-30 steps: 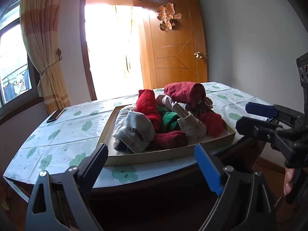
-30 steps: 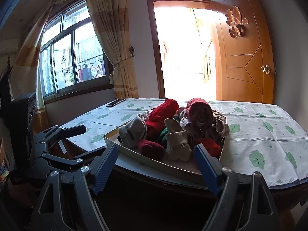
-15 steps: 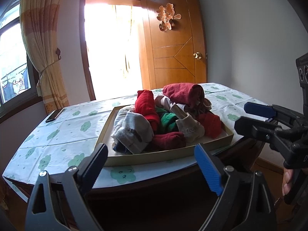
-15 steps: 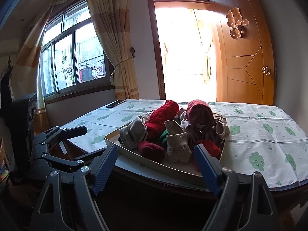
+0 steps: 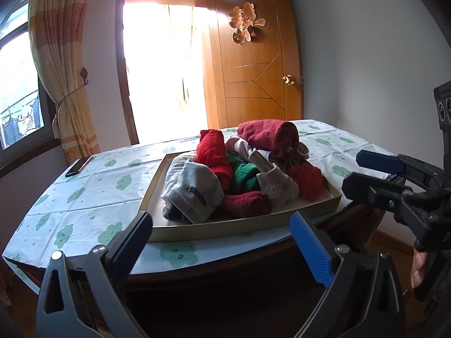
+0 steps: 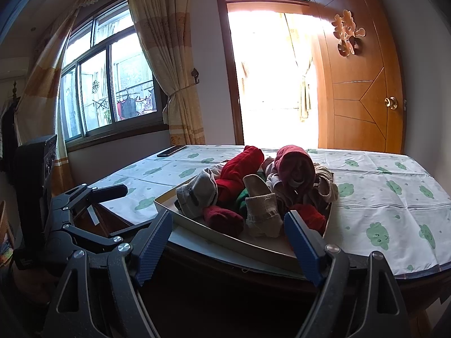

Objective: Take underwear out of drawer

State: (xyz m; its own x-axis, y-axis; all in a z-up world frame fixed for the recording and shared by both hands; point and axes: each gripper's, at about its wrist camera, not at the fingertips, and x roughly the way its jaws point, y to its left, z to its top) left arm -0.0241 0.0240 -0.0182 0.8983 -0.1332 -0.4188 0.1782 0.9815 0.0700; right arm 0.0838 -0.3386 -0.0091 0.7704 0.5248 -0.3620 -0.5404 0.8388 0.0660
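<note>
A shallow tan drawer tray (image 5: 239, 226) (image 6: 253, 246) lies on the table near its front edge. It holds a pile of rolled underwear (image 5: 242, 169) (image 6: 253, 191) in red, maroon, grey, green and beige. My left gripper (image 5: 222, 242) is open and empty, just short of the tray's near wall. My right gripper (image 6: 228, 239) is open and empty, in front of the tray's near corner. The right gripper also shows at the right edge of the left wrist view (image 5: 366, 174), and the left gripper shows at the left of the right wrist view (image 6: 107, 194).
The table has a white cloth with green cloud prints (image 5: 84, 197) (image 6: 380, 197). A dark phone (image 5: 78, 166) (image 6: 171, 150) lies at its far left edge. A wooden door (image 5: 253, 70), a bright doorway and curtained windows (image 6: 112, 84) stand behind.
Both grippers have drifted slightly closer to the tray. Both stay open and nothing has been touched.
</note>
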